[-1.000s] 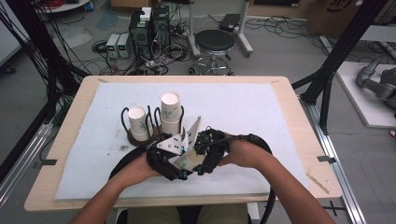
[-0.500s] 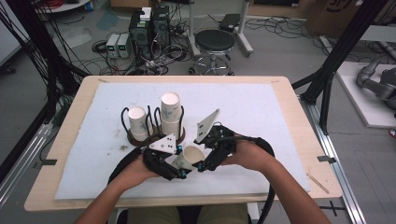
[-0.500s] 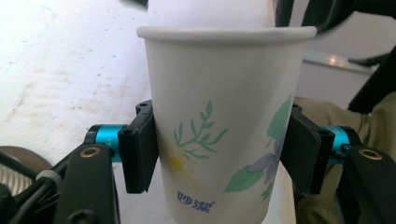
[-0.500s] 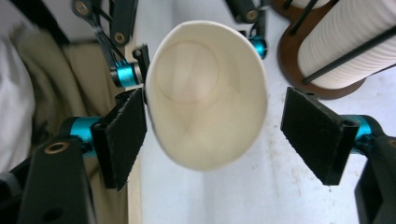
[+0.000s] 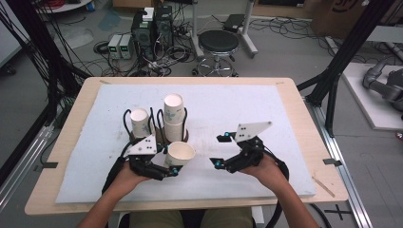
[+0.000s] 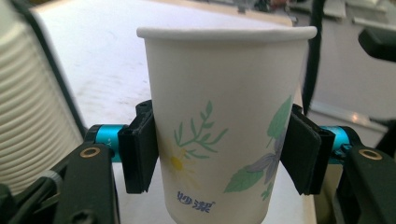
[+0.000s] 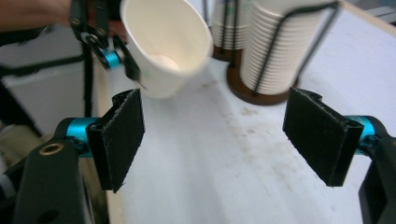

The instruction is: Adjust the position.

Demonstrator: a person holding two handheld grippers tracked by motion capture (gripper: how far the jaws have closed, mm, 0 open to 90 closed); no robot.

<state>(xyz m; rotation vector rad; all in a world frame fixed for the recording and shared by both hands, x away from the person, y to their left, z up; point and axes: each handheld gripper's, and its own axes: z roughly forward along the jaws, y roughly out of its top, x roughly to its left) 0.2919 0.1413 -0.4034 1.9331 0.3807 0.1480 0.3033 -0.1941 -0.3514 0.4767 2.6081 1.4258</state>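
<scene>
White paper cup (image 5: 180, 154) with a printed flower-and-leaf pattern sits clamped between the two black pads of the left gripper (image 5: 167, 167), held just above the white mat (image 5: 266, 109) near the front edge of the table (image 5: 304, 114), left of its middle. In the left gripper view the cup (image 6: 224, 130) stands upright between the pads, one pressing each side of its wall at about mid-height, its rolled rim above them and its base below. Seen from the high view, its open mouth tips toward the right gripper (image 5: 221, 151); the right gripper view looks into that mouth, and the cup (image 7: 166, 44) is empty inside.

Apart from the cup, off to its right along the front edge, the right gripper has just been opening its jaws, which now stand wide with nothing between them but bare mat; its own view shows both pads (image 7: 122, 135) spread well apart.

Behind the held cup, toward the middle of the table, two black wire holders stand side by side on brown round bases. The taller holder (image 5: 174, 124) carries a high stack of nested paper cups of the same kind, its top cup open and empty; the shorter holder (image 5: 139, 123), to its left, carries a lower stack. The held cup hangs just in front of the taller holder's base, clear of it.
</scene>
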